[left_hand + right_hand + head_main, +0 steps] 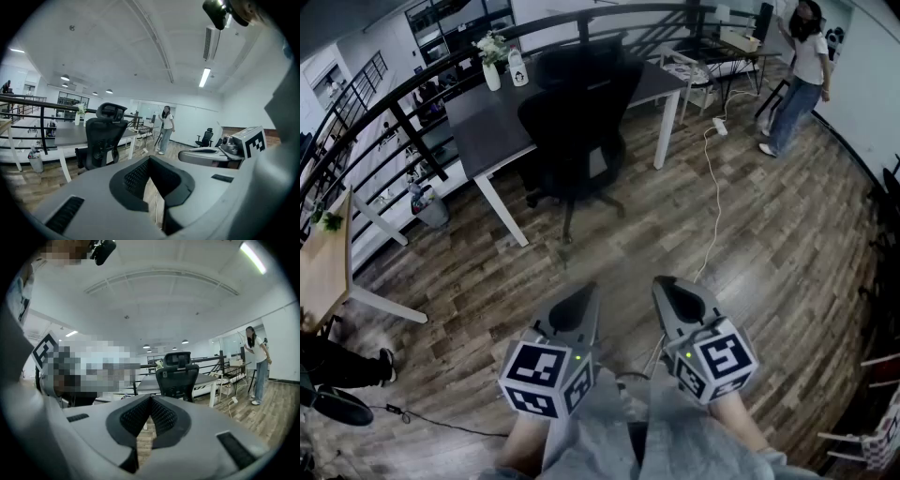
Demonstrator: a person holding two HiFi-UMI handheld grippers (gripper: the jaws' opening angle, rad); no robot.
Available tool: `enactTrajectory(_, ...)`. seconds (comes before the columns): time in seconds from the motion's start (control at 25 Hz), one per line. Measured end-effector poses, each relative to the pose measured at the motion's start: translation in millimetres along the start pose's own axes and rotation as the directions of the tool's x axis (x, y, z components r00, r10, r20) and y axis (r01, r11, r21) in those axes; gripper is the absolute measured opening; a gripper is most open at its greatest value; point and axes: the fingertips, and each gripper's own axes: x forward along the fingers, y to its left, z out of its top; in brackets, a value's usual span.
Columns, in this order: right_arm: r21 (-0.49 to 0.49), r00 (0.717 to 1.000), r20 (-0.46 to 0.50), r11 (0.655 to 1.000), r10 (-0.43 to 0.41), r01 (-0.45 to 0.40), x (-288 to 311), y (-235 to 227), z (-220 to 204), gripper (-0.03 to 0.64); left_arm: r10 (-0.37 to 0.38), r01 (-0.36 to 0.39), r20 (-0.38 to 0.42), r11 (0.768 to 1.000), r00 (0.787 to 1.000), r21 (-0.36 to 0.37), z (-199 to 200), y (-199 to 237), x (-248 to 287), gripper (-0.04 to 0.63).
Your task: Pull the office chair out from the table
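A black office chair [577, 131] stands with its seat tucked under the dark grey table [478, 122], its back turned toward me. It also shows in the left gripper view as the chair [103, 136] and in the right gripper view as the chair [177, 376]. My left gripper [581, 298] and right gripper [668, 288] are held side by side low in the head view, a good way short of the chair. Both are shut with nothing between the jaws. They point a little downward at the wooden floor.
A person [806, 66] stands at the far right near another desk. A white cable [712, 187] runs across the floor to the right of the chair. A black railing [384, 103] curves behind the table, which bears a vase of flowers [492, 61]. A wooden desk [323, 262] stands at the left.
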Motion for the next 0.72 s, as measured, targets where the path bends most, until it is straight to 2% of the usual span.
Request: enactTrajectory(0.72, 0.014, 1.000, -0.008, 1.000, -0.025, 0.025, -13, -33, -8, 0.003, -0.010, 0.010, -0.008, 1.000, 1.000, 0.018, 4, -21, 24, 0.011)
